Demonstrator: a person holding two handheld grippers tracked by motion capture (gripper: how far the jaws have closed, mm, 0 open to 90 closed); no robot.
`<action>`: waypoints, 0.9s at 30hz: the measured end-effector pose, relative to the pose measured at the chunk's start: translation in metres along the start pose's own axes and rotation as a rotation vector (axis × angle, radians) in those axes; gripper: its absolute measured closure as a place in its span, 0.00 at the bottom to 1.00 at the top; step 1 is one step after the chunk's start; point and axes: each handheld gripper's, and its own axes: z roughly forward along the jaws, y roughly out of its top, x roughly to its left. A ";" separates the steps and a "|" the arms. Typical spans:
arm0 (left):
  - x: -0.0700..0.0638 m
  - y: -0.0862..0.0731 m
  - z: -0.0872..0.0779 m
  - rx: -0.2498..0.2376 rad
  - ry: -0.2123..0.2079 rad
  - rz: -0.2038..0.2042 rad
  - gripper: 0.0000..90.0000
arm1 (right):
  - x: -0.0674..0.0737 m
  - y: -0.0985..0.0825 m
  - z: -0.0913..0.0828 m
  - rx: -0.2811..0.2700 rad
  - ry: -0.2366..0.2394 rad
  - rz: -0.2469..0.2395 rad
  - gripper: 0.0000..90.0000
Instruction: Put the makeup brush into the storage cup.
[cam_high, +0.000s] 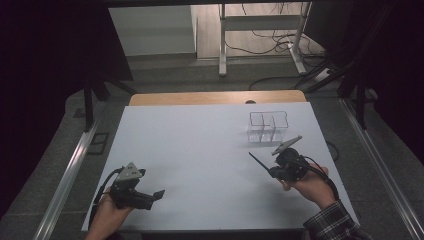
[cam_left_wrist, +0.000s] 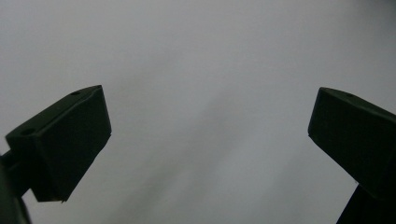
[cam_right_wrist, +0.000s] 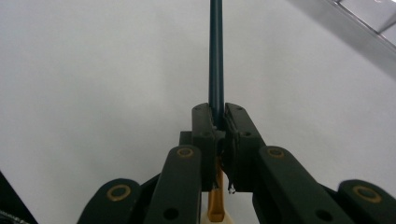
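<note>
So a thin dark rod-like tool with a yellowish handle end (cam_right_wrist: 216, 60) is clamped tight between the jaws of the right gripper (cam_high: 270, 172), held above the right part of the white desk (cam_high: 200, 165), its tip slanting up toward the middle. The clear acrylic organiser with open compartments (cam_high: 268, 128) is parked just beyond it, near the far right corner, and looks empty. The left gripper (cam_high: 152, 196) is kept low near the front left corner, its jaws spread wide with nothing between them. Looks like the carry step is in hand; next, the tool probably has to be swung over a compartment, tipped upright and lowered in before release.
</note>
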 end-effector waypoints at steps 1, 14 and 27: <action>-0.001 0.001 0.001 0.000 0.000 0.006 0.00 | 0.003 0.002 0.000 0.000 0.010 -0.009 0.93; -0.004 0.016 0.012 -0.028 -0.041 0.013 0.00 | 0.017 0.015 0.004 -0.017 0.053 -0.049 0.93; -0.007 0.033 0.027 -0.033 -0.075 0.040 0.00 | 0.028 0.025 0.010 -0.012 0.078 -0.083 0.93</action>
